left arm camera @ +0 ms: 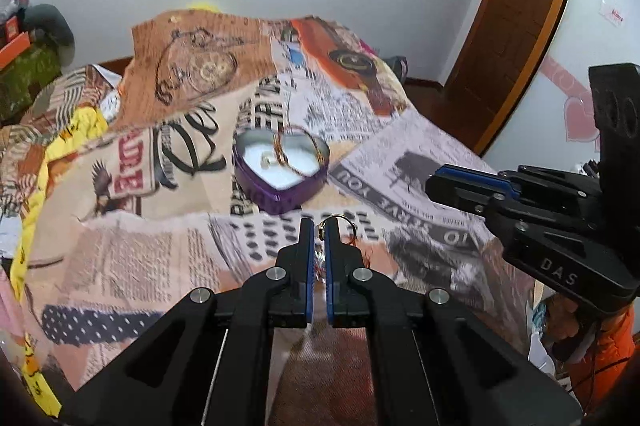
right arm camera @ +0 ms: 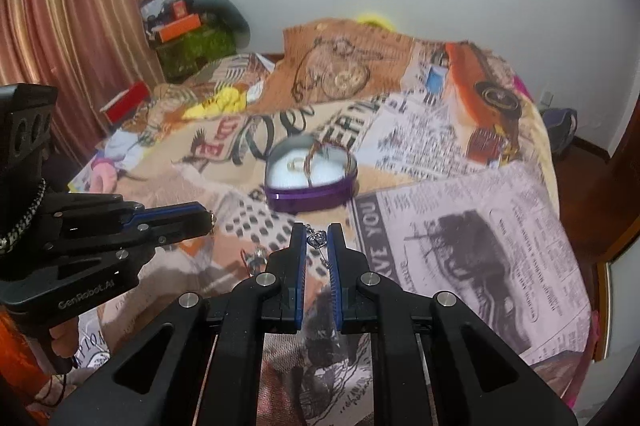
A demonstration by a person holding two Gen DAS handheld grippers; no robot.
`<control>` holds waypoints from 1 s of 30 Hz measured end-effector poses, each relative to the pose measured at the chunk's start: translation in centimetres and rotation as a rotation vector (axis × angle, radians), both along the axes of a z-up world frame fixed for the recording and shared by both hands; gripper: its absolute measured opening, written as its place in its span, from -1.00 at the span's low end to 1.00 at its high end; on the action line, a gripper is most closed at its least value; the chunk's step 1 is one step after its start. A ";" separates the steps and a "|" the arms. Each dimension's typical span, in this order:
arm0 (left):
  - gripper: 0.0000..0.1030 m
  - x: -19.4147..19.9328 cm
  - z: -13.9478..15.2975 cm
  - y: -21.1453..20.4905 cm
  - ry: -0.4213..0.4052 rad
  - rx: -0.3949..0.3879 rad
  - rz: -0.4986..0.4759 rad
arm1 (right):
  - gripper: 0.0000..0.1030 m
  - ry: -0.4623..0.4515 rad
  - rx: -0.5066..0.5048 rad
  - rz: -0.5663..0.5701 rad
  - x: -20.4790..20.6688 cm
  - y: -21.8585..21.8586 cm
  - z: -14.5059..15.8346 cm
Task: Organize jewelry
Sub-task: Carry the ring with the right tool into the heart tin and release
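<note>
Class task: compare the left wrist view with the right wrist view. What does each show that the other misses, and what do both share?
Only the left wrist view shows the brown wooden door and a gold ring at the left hand-held gripper. Only the right wrist view shows the striped curtain and a silver crown-shaped pendant between the right hand-held gripper's fingers. Both show the purple heart-shaped tin on the newspaper-print bedspread.

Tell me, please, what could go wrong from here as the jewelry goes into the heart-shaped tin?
The left gripper pinches the gold ring only at its fingertips, so it may slip onto the busy printed bedspread and be hard to spot. The bracelet lies across the rim of the purple heart tin and could get dragged out. The soft bed may let the tin tip.
</note>
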State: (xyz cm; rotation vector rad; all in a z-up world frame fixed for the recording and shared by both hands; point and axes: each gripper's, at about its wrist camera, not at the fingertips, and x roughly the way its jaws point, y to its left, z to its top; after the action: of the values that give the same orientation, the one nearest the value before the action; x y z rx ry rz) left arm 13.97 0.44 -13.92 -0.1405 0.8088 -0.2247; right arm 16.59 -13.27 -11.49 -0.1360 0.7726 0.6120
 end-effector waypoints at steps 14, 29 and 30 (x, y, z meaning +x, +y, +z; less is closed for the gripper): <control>-0.94 2.6 2.1 1.3 -0.088 0.019 0.031 | -0.82 -0.068 0.057 -0.008 1.8 1.1 2.6; -0.94 7.1 -0.3 1.9 -0.060 0.032 0.036 | -0.82 -0.028 0.074 -0.009 6.4 2.8 0.9; -0.94 7.4 -0.5 1.9 -0.055 0.034 0.035 | -0.82 -0.021 0.074 -0.008 6.7 2.9 0.7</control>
State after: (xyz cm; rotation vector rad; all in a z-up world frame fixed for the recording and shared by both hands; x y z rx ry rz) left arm 21.40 2.38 -14.44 -0.1165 0.7544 -0.1811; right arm 23.26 -10.37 -10.82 -0.0711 0.7287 0.6300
